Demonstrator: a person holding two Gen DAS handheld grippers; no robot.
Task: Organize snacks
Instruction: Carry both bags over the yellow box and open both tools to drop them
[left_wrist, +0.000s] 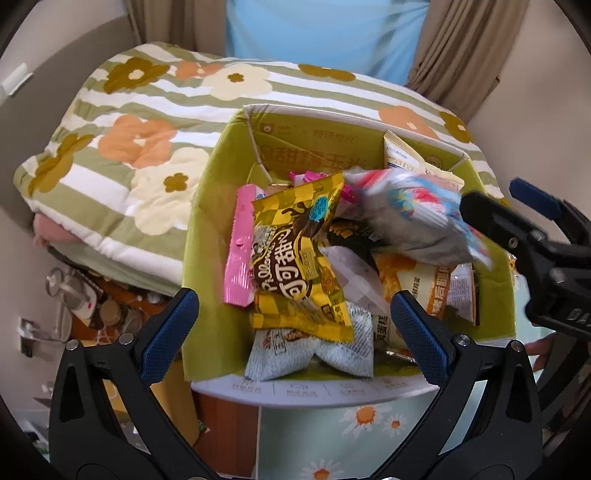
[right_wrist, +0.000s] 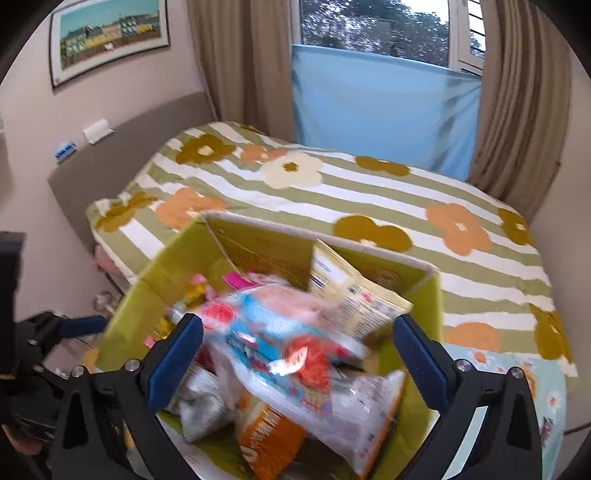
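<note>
Hovering over the open yellow-green cardboard box (left_wrist: 207, 236), both grippers stand with their jaws spread wide and nothing between the pads. The left gripper (left_wrist: 291, 332) frames a yellow-and-brown checked foil snack bag (left_wrist: 299, 258) that lies on top of the heap, tilted against a pink foil packet (left_wrist: 240, 251) at the box's left wall; neither pad touches it. The right gripper (right_wrist: 297, 354) points down into the same box, and a blurred clear plastic pack printed in blue and red (right_wrist: 280, 347) sits between its open fingers without being pinched. That blur suggests the pack is falling or sliding, so it is probably settling among the other snacks rather than being carried.

The box rests at the edge of the bed, beside the green-and-white striped quilt with orange and olive flowers (left_wrist: 122, 147), which keeps it close enough for both hands to work over it together. Inside, a cream paper sachet (right_wrist: 351, 291) leans upright against the far wall, an orange packet (right_wrist: 266, 435) lies near the front, and a white crinkled pouch (left_wrist: 314, 354) sits lowest against the near wall. Everything is piled loosely, so gathering looks largely done while any tidy arrangement is not.
</note>
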